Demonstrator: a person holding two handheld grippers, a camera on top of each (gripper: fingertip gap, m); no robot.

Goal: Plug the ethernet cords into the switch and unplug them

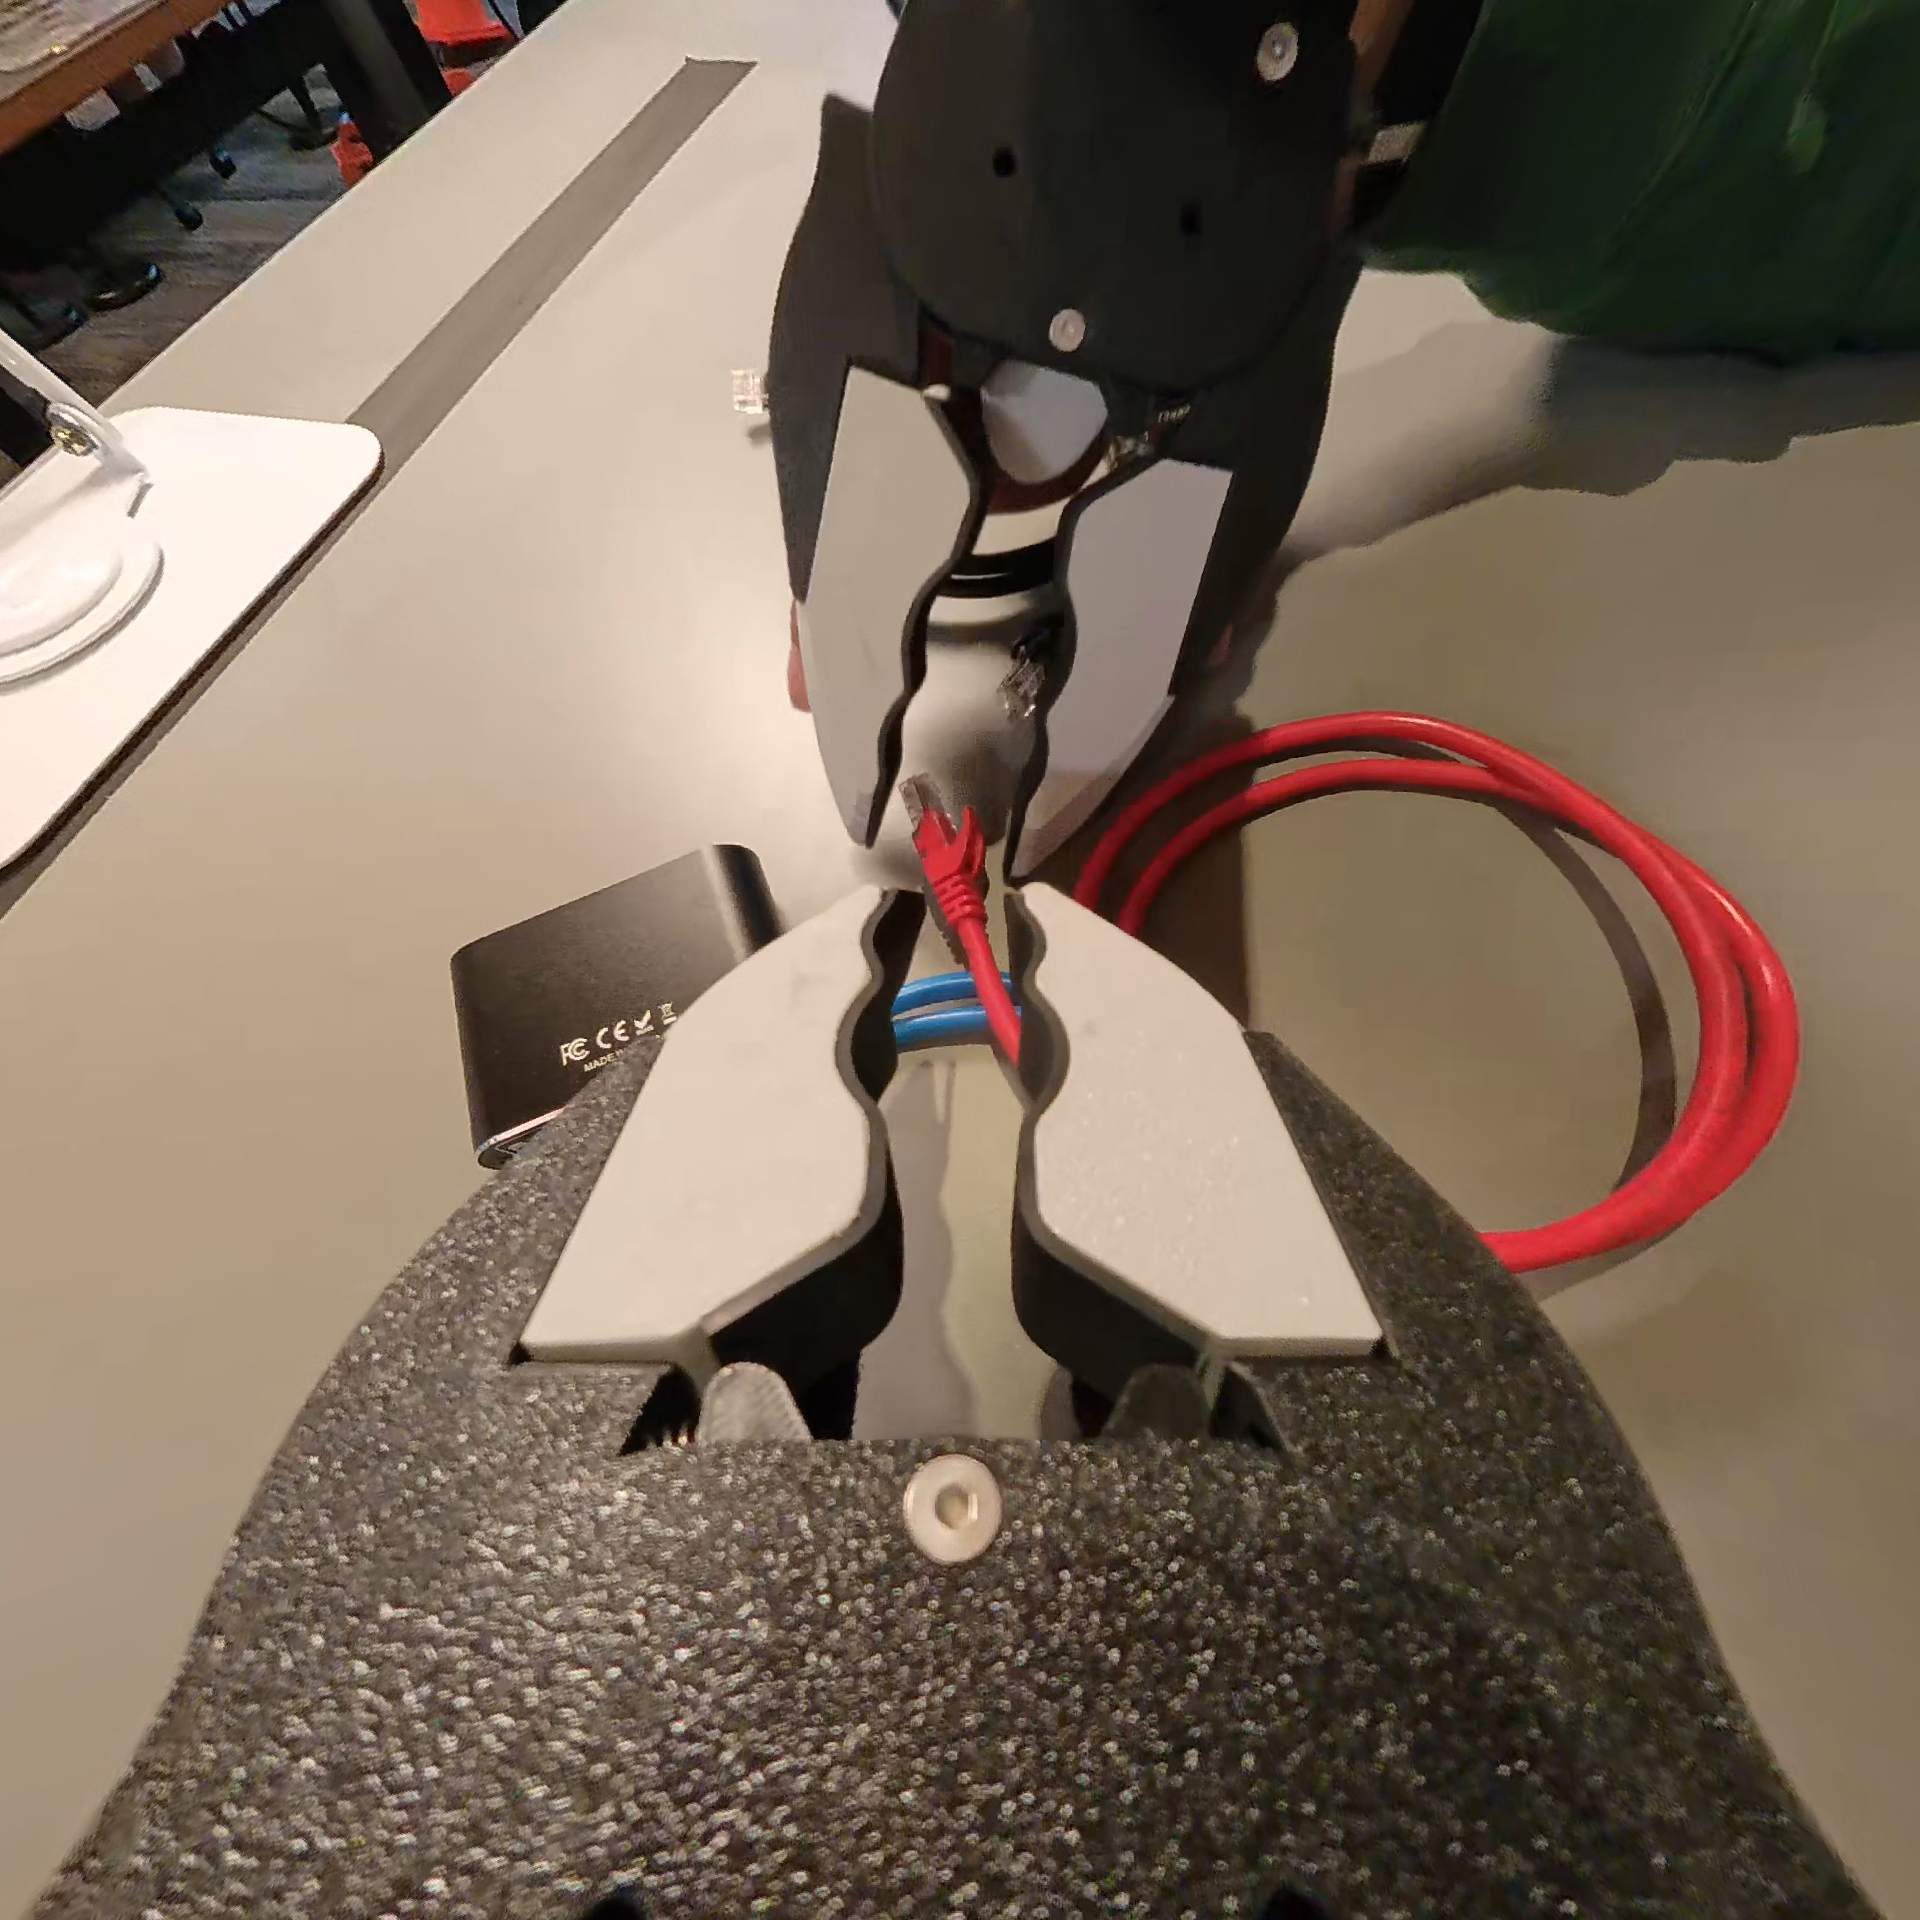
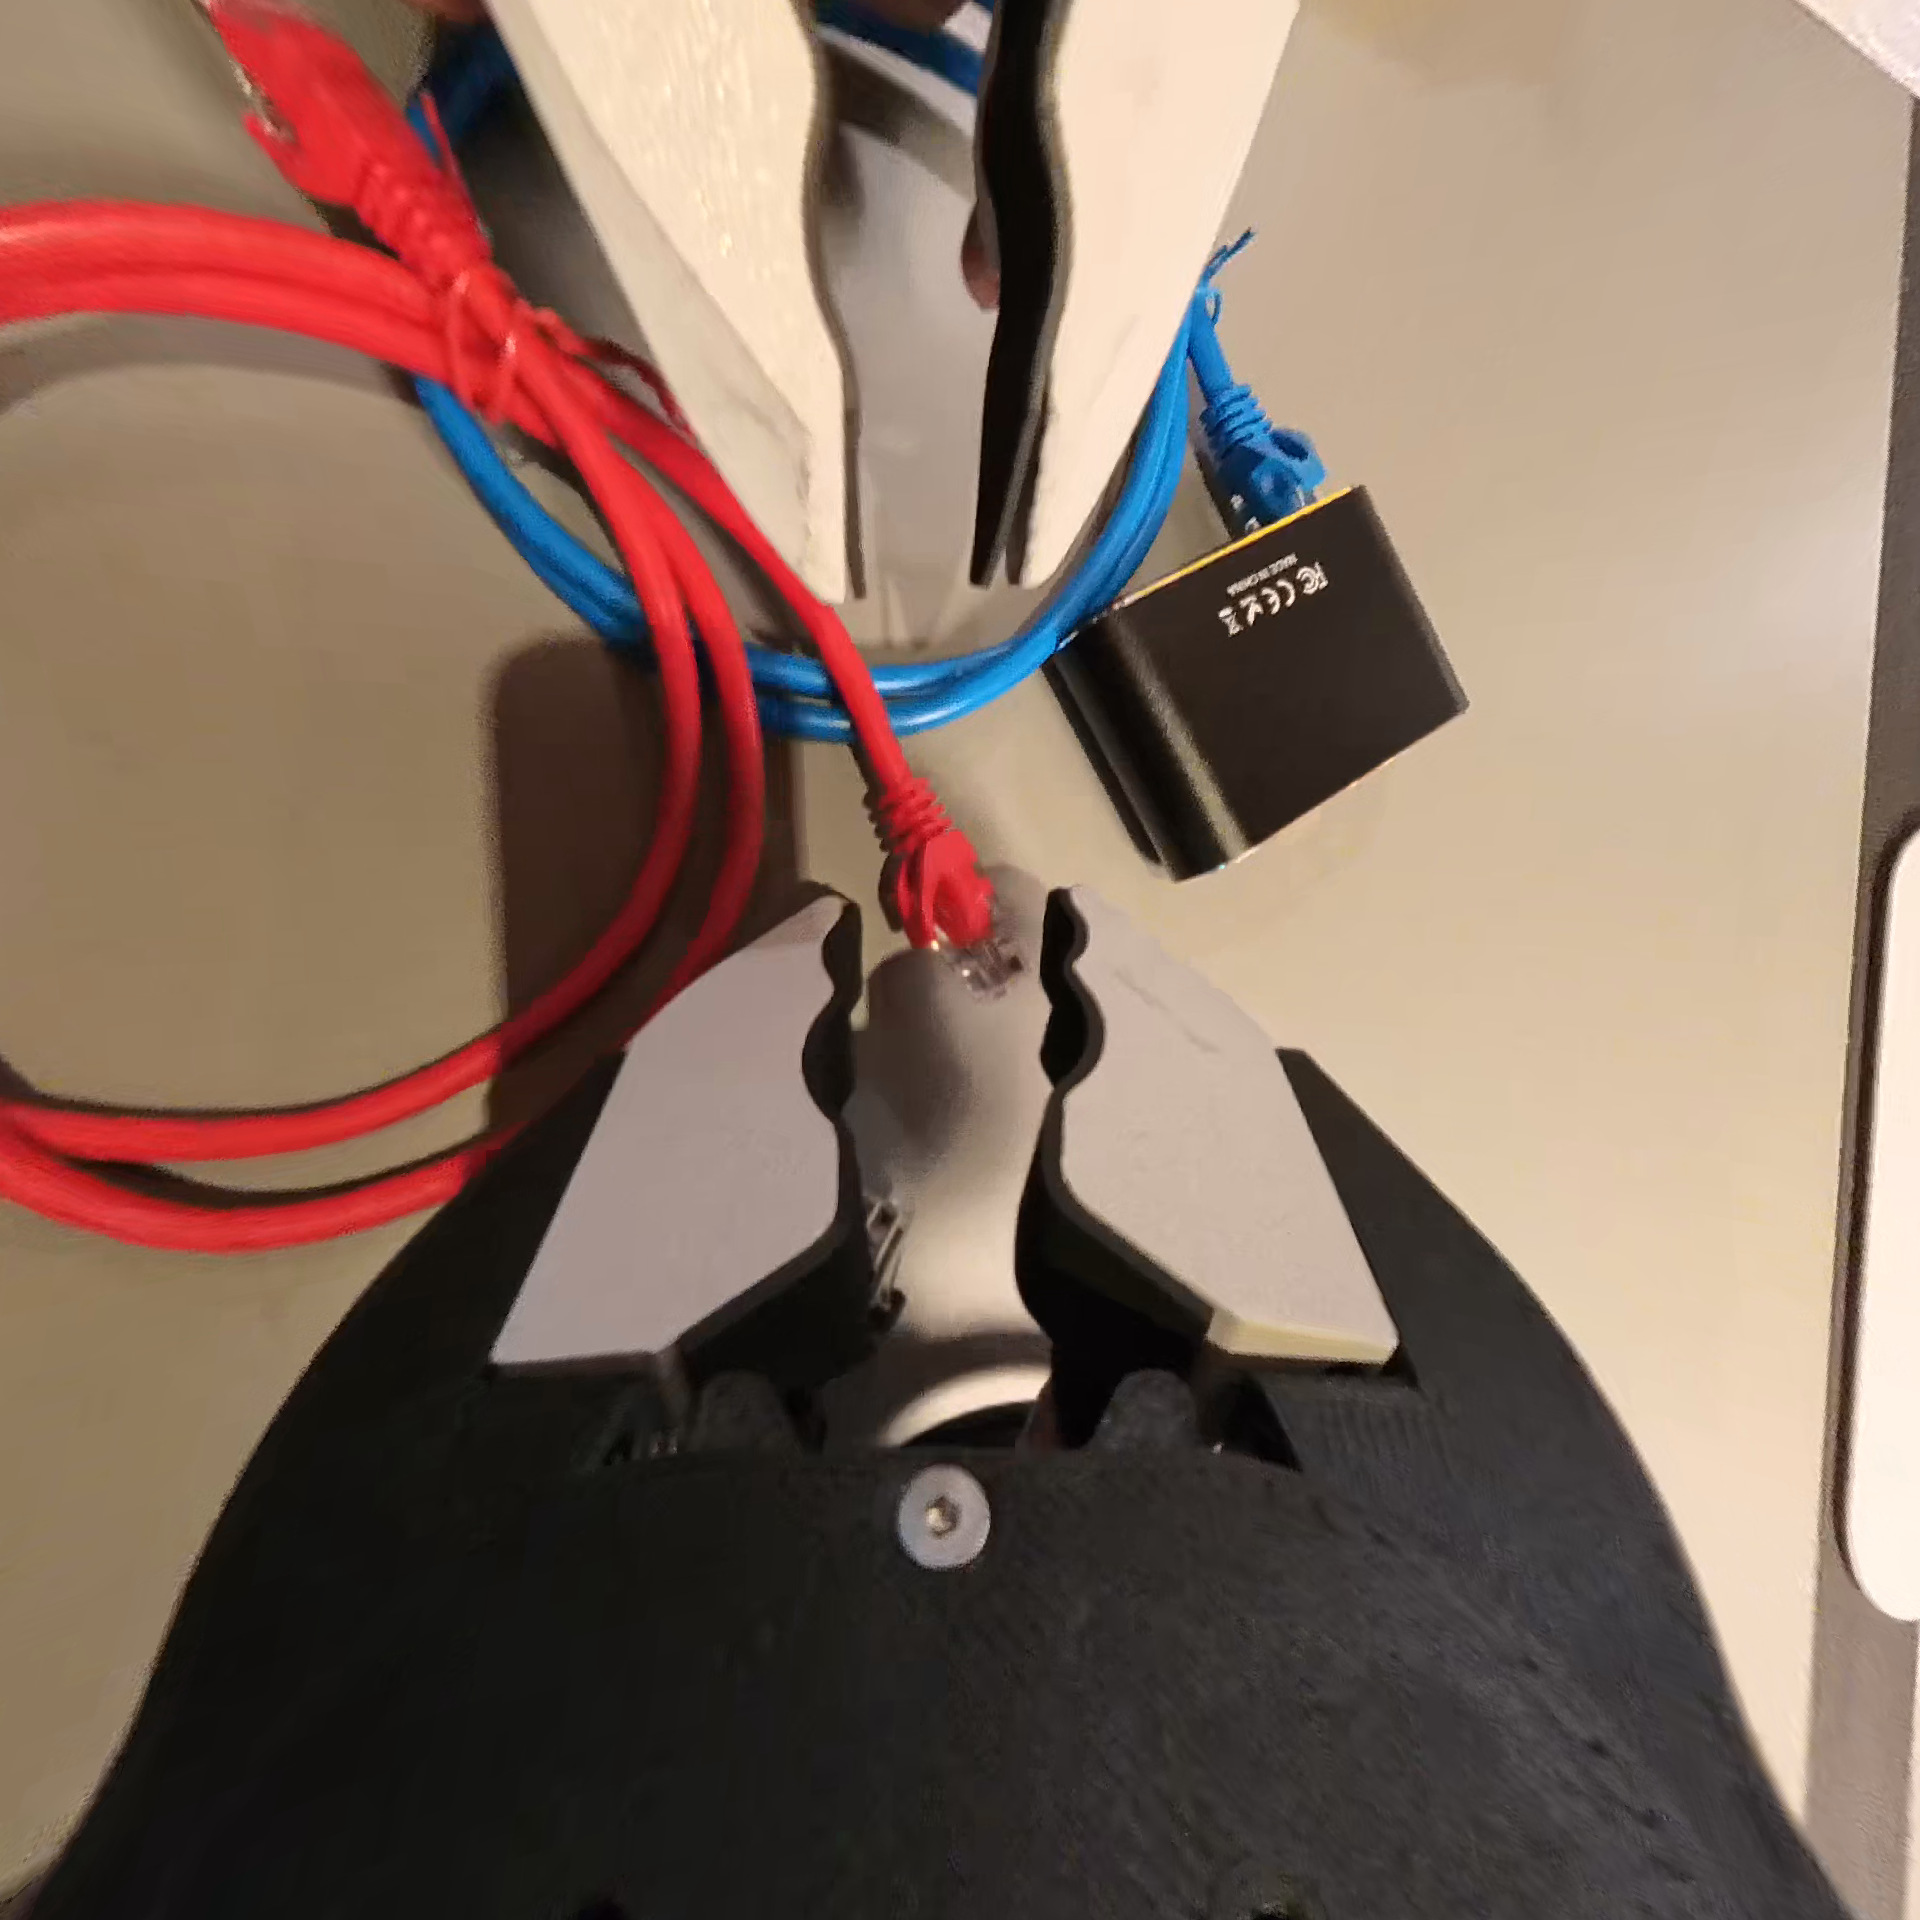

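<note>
Right gripper (image 2: 951, 935) spread, nothing held, red plug (image 2: 951, 920) loose between tips. Left gripper (image 1: 945, 904) spread too, empty. Risk: plug skids toward switch (image 2: 1262, 675) at 1 o'clock, or pinch crushes clip.

light: warm, dim | shadows: soft | blur: motion | edges: wide-angle warped

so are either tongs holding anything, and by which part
Nothing looks gripped. Both are open: the red plug sits between the tips of the right tongs, and the red cord runs loose through the gap of the left tongs.
</note>
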